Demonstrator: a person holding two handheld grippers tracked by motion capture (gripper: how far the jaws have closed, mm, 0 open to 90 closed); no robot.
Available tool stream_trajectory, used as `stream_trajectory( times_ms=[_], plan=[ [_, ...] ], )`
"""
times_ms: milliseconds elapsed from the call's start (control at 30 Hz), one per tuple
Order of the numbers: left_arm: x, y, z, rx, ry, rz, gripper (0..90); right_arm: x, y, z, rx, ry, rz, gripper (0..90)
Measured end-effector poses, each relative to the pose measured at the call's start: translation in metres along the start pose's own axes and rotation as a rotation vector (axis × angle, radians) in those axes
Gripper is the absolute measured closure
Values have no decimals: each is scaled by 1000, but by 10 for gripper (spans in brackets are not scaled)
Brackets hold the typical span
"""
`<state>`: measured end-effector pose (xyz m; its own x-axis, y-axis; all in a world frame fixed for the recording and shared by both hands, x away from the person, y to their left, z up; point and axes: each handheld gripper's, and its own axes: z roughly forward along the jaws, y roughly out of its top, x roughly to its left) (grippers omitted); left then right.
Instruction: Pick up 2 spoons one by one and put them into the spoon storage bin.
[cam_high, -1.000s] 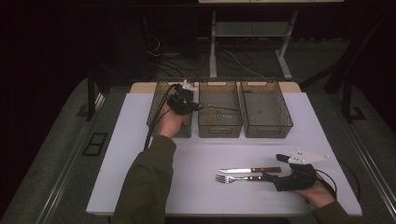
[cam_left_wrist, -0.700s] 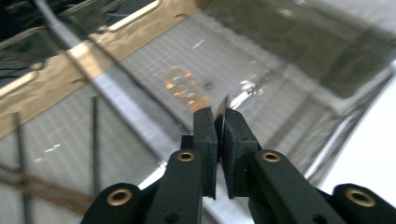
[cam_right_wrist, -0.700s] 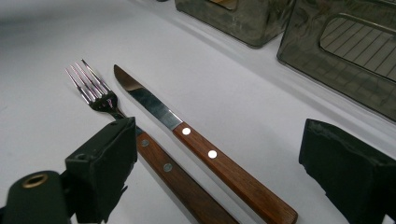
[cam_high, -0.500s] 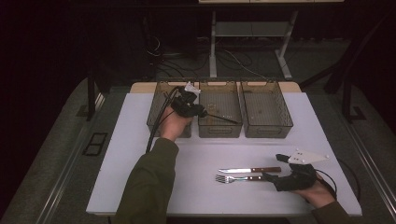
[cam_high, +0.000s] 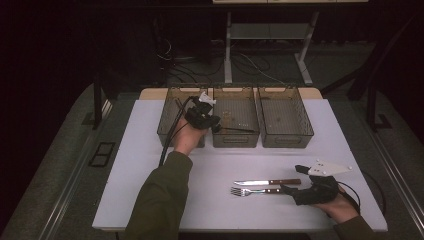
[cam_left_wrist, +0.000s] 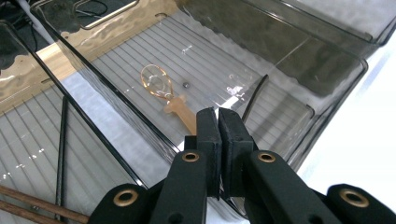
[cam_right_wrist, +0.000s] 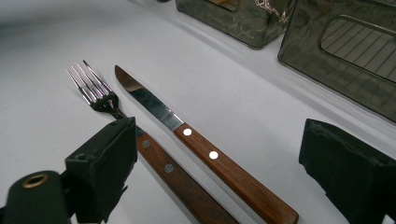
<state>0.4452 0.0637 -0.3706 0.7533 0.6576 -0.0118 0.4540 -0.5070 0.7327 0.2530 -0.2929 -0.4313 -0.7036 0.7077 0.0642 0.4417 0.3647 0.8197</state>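
Your left gripper (cam_high: 216, 126) hangs over the near edge of the middle bin (cam_high: 235, 137), w/ jaws pressed together & nothing between the pads; the left gripper view shows them meeting pad to pad. They closed a touch further just now, w/ nothing caught in them. Below & beyond the tips, a spoon (cam_left_wrist: 163, 91) lies on the ribbed floor of that middle bin, bowl toward the far side, handle running back toward your jaws. It's apart from the pads, not held. The left bin (cam_high: 172, 117) sits just beside it, w/ dark wooden handles (cam_left_wrist: 28, 205) on its floor in the left gripper view; can't tell what cutlery they belong to. The right bin (cam_high: 285, 120) stands further right in the row.

Your right gripper (cam_high: 300, 187) rests near the right-hand near part of the white table (cam_high: 150, 175), jaws spread wide, gripping nothing. A fork (cam_right_wrist: 140, 140) & a knife (cam_right_wrist: 196, 140) lie side by side on the table, wooden handles toward your right gripper, tips pointing left. The knife is on the far side, the fork nearer you. In the right gripper view both handles run between the open jaws, the fork's handle passing just beside one pad.
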Motion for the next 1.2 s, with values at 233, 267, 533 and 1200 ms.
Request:
stream_trajectory(
  times_ms=[233,267,533,1200],
  plan=[
    [7,5,4,-24,5,-26,883,0,0,0,1,2,-1,116],
    [9,6,4,-26,5,-27,883,0,0,0,0,2,0,116],
    [9,15,1,-18,0,-8,889,-2,0,-1,-3,2,7,116],
    [5,17,13,-124,120,-82,872,-1,0,-1,-5,8,5,116]
  ],
)
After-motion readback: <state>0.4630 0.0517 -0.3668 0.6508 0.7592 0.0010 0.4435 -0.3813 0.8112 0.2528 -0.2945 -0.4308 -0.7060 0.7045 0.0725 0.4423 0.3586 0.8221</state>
